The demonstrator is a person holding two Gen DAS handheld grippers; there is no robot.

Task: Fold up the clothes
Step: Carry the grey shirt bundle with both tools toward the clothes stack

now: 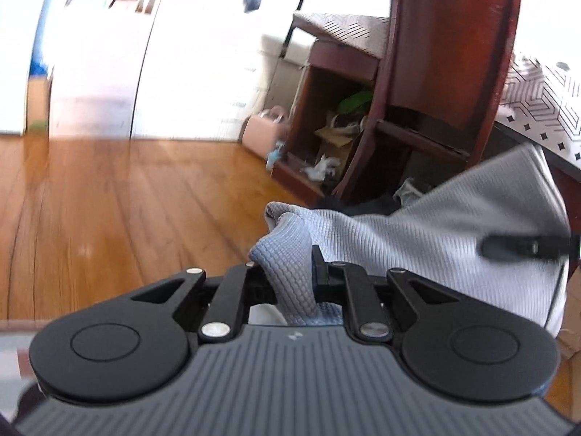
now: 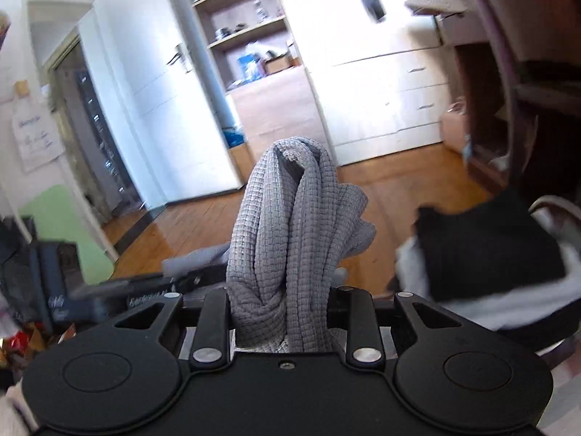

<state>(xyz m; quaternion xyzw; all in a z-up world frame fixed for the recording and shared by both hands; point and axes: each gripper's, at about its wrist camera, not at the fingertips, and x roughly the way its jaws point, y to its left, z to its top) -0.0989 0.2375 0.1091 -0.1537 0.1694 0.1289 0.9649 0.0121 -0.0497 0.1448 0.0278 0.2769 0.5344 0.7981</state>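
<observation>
A grey waffle-knit garment (image 1: pixel 417 239) hangs in the air, stretched between both grippers above the floor. My left gripper (image 1: pixel 287 272) is shut on a bunched corner of it, which pokes up between the jaws. The cloth spreads rightward to where the other gripper's dark finger (image 1: pixel 523 246) shows blurred. In the right wrist view my right gripper (image 2: pixel 279 298) is shut on a thick twisted bunch of the same grey garment (image 2: pixel 290 225), standing up between the jaws. The left gripper's body (image 2: pixel 145 287) appears low on the left there, blurred.
A dark red wooden chair (image 1: pixel 450 72) stands ahead, beside a table with a patterned cloth (image 1: pixel 544 105). A low cabinet (image 1: pixel 326 123) holds clutter. Wooden floor (image 1: pixel 109 200) spreads left. A basket with black and white clothes (image 2: pixel 486 250) sits at right. White doors and shelves (image 2: pixel 247 29) stand beyond.
</observation>
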